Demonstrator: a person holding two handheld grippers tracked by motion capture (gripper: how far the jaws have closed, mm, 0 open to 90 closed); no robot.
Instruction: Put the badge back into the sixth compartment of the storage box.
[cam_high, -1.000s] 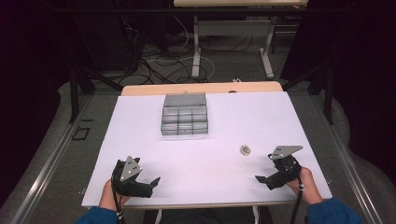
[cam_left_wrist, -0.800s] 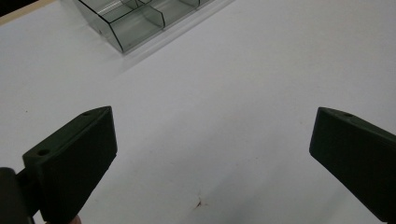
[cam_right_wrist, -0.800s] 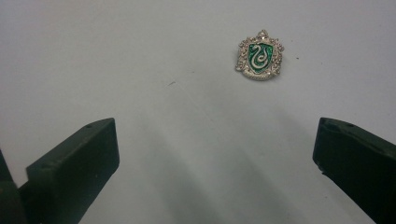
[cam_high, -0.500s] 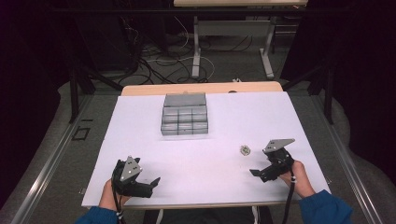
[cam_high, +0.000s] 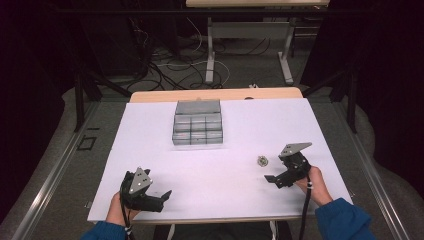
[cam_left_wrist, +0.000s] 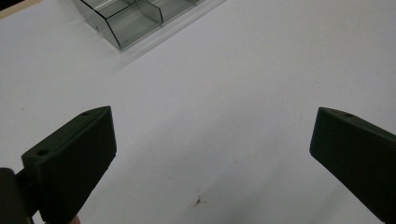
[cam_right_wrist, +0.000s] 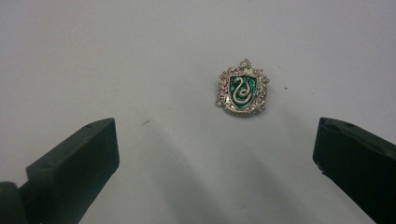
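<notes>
A small silver badge (cam_right_wrist: 242, 88) with a green shield and a snake lies flat on the white table cover; in the high view the badge (cam_high: 261, 160) sits right of centre. My right gripper (cam_high: 270, 178) stands open just short of it, its black jaws wide apart with the badge ahead between them. My left gripper (cam_high: 164, 195) is open near the front left edge, nothing between its jaws. A clear grey compartment box (cam_high: 197, 127) stands at the back centre; the box's corner (cam_left_wrist: 130, 21) shows at the top of the left gripper view.
The white cover (cam_high: 240, 125) spans the table, whose wooden back edge (cam_high: 215, 94) shows beyond it. Black frame bars, cables and another table's legs (cam_high: 210, 50) stand on the floor behind. A small brown speck (cam_left_wrist: 200, 201) marks the cover near my left gripper.
My right gripper has moved left and slightly forward toward the badge. The left gripper has stayed in place.
</notes>
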